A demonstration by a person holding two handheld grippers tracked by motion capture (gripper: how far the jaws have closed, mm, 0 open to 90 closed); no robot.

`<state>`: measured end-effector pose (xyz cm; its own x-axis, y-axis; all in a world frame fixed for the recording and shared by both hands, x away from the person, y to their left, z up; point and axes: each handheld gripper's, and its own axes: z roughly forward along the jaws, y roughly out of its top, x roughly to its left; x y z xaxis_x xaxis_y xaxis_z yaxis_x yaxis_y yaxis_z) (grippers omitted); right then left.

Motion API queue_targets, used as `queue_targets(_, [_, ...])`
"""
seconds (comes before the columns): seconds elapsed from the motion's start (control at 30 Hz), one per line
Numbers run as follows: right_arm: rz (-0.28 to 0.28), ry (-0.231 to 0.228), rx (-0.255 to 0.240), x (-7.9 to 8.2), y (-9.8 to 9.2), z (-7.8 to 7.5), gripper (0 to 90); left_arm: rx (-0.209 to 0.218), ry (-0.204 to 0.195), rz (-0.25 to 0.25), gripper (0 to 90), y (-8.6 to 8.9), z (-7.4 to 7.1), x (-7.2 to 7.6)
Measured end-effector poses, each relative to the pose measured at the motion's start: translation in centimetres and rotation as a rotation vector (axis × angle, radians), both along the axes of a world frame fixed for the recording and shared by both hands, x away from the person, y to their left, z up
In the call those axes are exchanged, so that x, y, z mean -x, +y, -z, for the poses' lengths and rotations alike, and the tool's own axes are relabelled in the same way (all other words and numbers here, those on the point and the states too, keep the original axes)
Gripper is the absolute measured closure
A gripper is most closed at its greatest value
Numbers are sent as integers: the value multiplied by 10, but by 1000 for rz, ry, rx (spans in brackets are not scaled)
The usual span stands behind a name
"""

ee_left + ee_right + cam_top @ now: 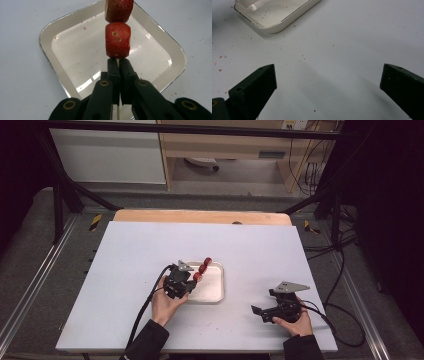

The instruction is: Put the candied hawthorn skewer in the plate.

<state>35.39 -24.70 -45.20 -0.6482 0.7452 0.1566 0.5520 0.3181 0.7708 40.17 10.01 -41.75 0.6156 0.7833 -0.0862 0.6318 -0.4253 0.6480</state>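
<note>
Left gripper view: you are clamping your left gripper (119, 75) on the skewer (118, 110), its strawberries (117, 40) hanging mid-frame above the tray (47, 32). They are soft, so keep gripping the stiff stick. Your right gripper (328, 82) is sitting wide apart, empty.

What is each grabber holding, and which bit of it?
The left gripper is shut on the skewer, pinching its thin stick just below the lowest red fruit piece, above the white tray. The right gripper is open and holds nothing.
</note>
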Motion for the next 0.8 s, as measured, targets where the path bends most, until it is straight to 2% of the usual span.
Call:
queue_targets(0.2, [-1,5,1,0,1,1,14,-25,28,-16,882,-4,10,-3])
queue_targets(0.33, [3,5,2,0,0,0,14,-47,31,-19,882,-5,14,-4])
queue_targets(0.47, [0,3,6,0,1,1,15,-66,42,-28,881,-6,16,-4])
queue_targets(0.8, [-1,3,8,-1,1,2,16,-80,43,-39,875,-8,15,-3])
